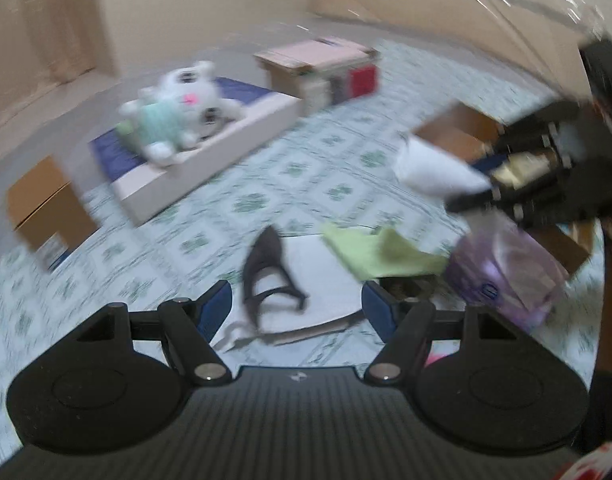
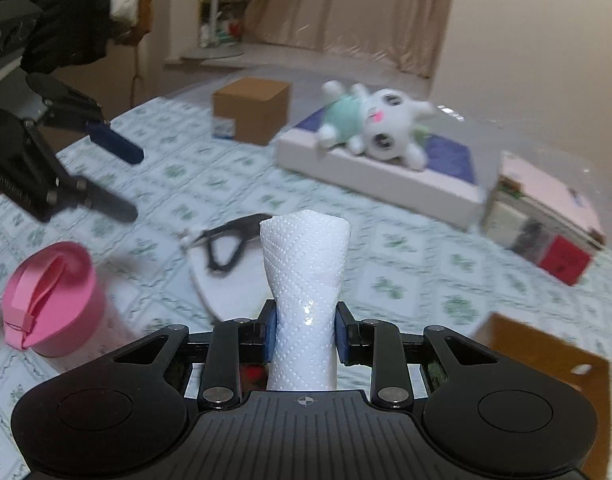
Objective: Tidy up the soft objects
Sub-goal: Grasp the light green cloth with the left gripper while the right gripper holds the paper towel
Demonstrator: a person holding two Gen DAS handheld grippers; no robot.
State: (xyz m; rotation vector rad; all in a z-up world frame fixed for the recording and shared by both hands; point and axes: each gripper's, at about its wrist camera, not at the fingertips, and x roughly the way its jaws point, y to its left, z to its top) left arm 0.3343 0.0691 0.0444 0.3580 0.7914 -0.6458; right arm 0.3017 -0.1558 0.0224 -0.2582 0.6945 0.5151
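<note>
Plush rabbit (image 2: pixel 375 124) lies in white tray (image 2: pixel 379 184) beside brown box (image 2: pixel 252 110).

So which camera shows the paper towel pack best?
The right wrist view: the paper towel pack sits sharp and centred, pinched between the right gripper jaws. The left wrist view shows it only as a blurred white shape at the right.

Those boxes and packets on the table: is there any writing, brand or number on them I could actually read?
None can be read.
Brown cardboard box: a blue-and-white label, too blurred.
Red-sided box: dark marks, too blurred.
Purple packet: a small blue logo, illegible.
Pink cup: no text visible.
</note>
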